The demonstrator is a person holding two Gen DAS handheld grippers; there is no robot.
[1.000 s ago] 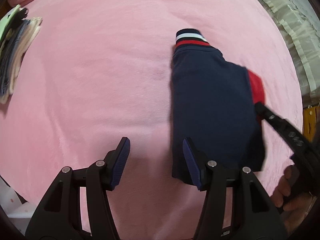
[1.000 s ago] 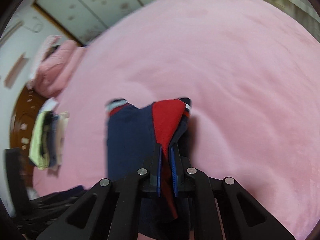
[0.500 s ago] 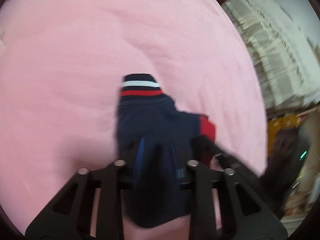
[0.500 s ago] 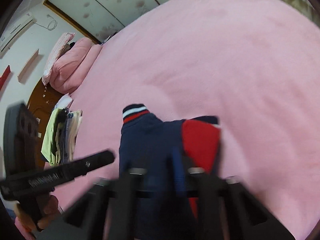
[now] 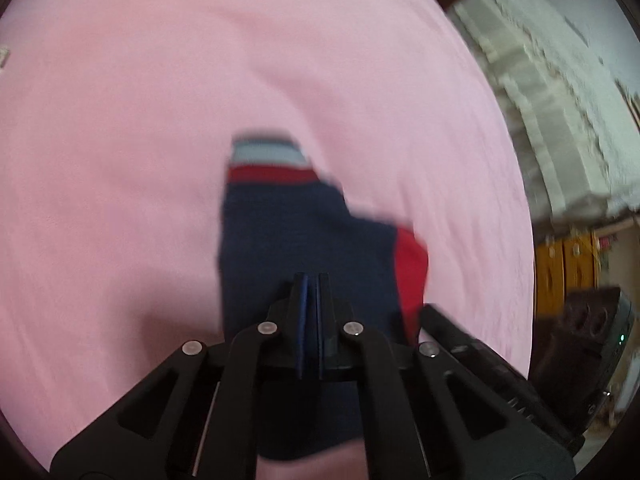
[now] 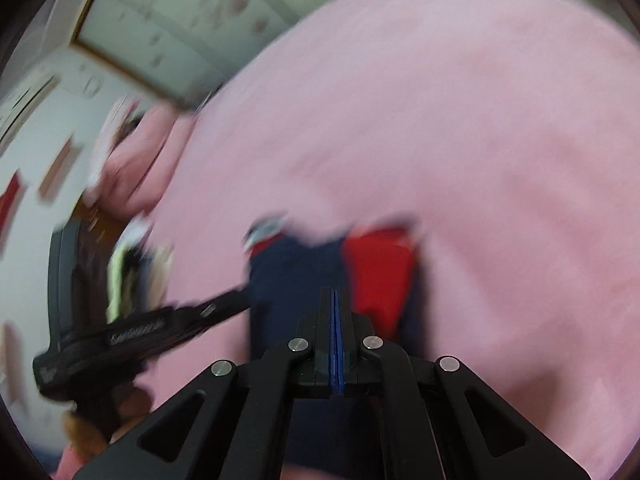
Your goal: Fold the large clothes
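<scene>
**Grippers clamp near hem of navy garment as fold gets under way**

Left gripper [image 5: 311, 280] has its jaws pressed together, having just closed over the near edge of the navy garment [image 5: 296, 240], and navy cloth runs under and past the pads, so it appears to have a pinch of fabric, though blur hides the contact itself. The right gripper [image 6: 335, 294] is likewise closed tight, apparently on the same near edge, on the side by the garment's red panel [image 6: 378, 272]. The garment lies partly folded on the pink bedspread [image 5: 120, 140], its striped cuff [image 5: 268, 156] pointing away from both tools. Beyond the garment's far left side, as the right wrist camera sees it, a stack of folded clothes [image 6: 124, 276] sits near the bedspread's edge.

With both corners pinched, the step now in hand looks like carrying the near edge up and over toward the striped cuff. Doing it well means lifting both grippers together and level, keeping the cloth taut between them so no crease forms, then laying the edge square on the far part of the garment before either grip lets go. Uneven travel would skew the fold, and a shallow pinch could slip.
</scene>
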